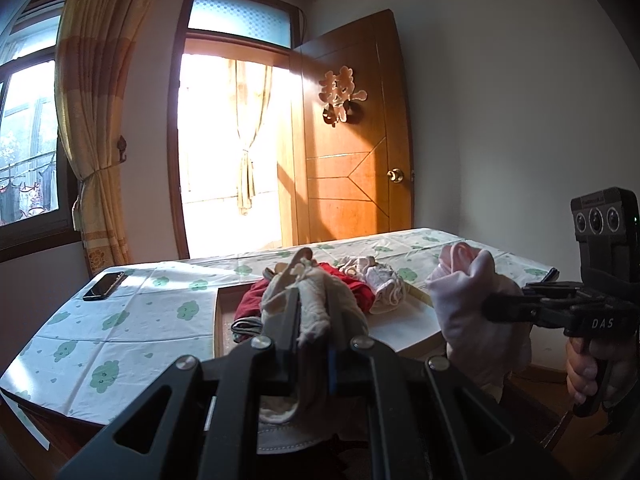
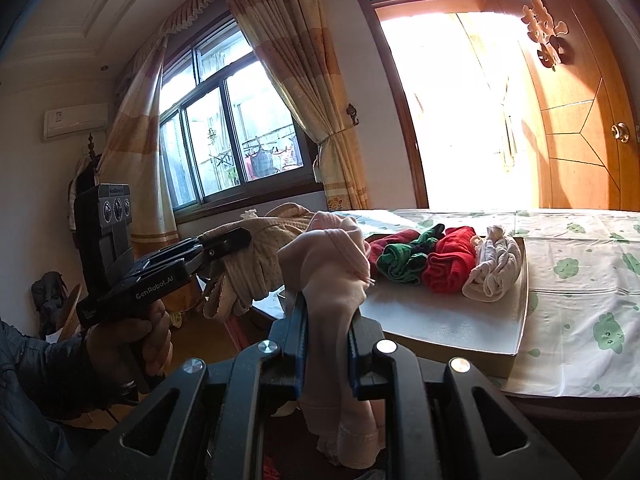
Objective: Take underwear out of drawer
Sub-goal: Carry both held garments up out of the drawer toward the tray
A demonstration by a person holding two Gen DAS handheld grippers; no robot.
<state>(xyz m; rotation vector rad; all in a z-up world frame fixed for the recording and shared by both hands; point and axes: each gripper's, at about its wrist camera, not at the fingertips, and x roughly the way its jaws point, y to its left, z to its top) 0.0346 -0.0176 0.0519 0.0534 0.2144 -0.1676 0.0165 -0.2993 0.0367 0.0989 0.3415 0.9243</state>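
My left gripper is shut on a cream underwear, held up in front of the drawer; it also shows in the right wrist view. My right gripper is shut on a pale pink underwear, which also shows in the left wrist view, held at the drawer's near corner. The shallow drawer lies on the table and holds red, green and white rolled underwear.
The table wears a white cloth with green cloud prints. A black phone lies at its far left. A wooden door stands open behind. A curtained window is at the left.
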